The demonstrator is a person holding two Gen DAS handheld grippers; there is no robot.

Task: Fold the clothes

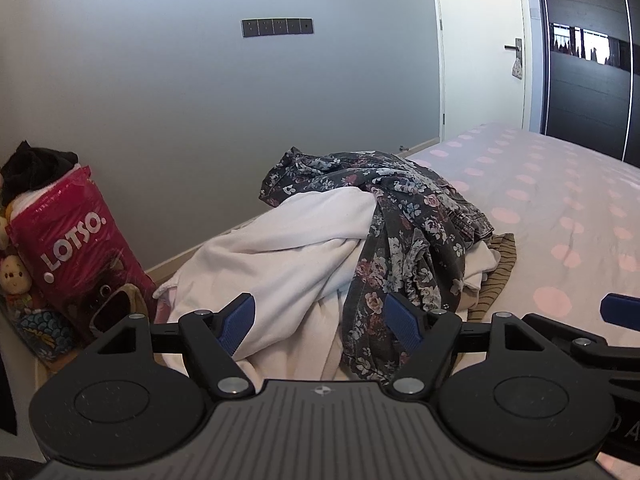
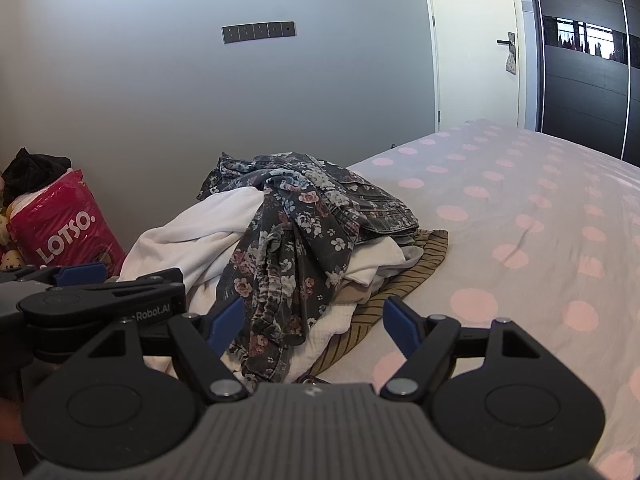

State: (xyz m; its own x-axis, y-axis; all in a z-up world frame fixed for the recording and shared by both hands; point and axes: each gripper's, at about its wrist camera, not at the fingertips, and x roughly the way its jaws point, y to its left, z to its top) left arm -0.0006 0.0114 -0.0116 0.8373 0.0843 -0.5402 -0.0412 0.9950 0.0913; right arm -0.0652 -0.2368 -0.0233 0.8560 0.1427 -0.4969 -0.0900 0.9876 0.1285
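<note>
A heap of clothes lies on the bed near its left edge. On top is a dark floral garment, draped over a white garment. A mustard striped piece sticks out underneath on the right. My left gripper is open and empty, just in front of the heap. My right gripper is open and empty, also in front of the heap, to the right of the left one. The left gripper's body shows in the right wrist view.
The bed sheet is pale with pink dots and stretches to the right. A pink LOTSO bag with plush toys stands by the grey wall at left. A white door and dark wardrobe stand behind.
</note>
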